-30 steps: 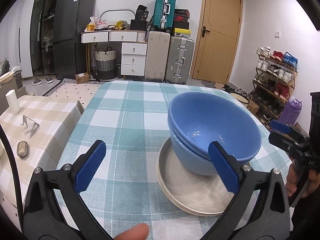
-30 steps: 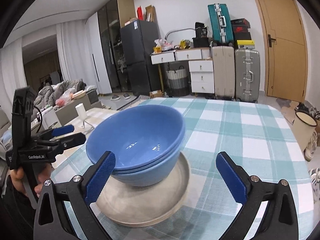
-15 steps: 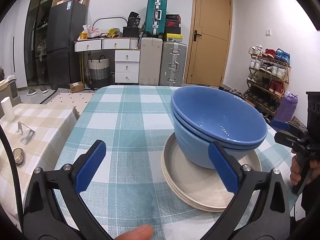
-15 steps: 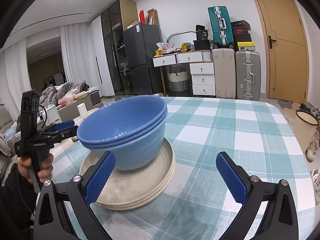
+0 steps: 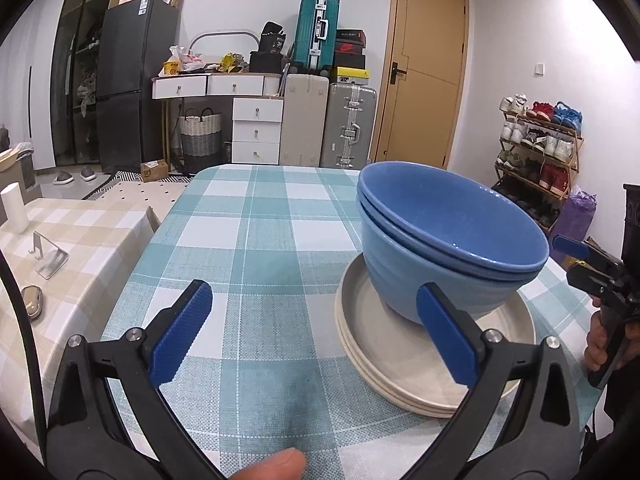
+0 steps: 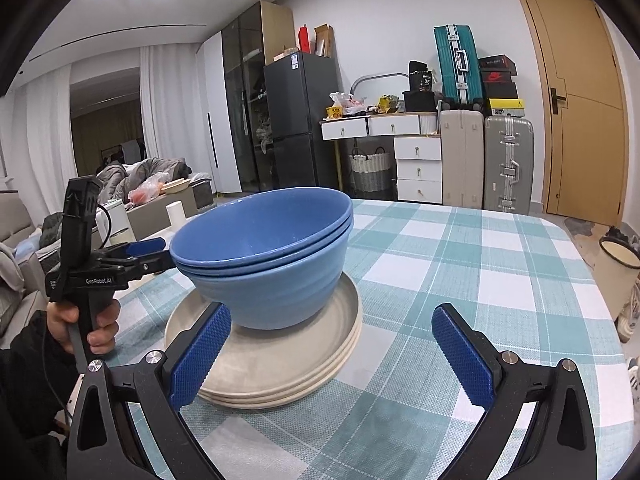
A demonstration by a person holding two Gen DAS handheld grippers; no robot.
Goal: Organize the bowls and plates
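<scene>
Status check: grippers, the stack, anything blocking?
Left gripper open, empty; right gripper open, empty. Blue bowls nested on the beige plates, on the checked table. Nothing between grippers and stack.

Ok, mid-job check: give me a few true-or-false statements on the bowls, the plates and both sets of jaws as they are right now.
1. The blue bowls are nested and sit on the beige plates. True.
2. The left gripper is clamped on a bowl rim. False: its jaws are open and hold nothing.
3. The right gripper has open, empty jaws. True.
4. The plates lie on bare wood. False: they rest on a checked tablecloth.
5. The bowls hold food. False: the top bowl's inside looks empty.
</scene>
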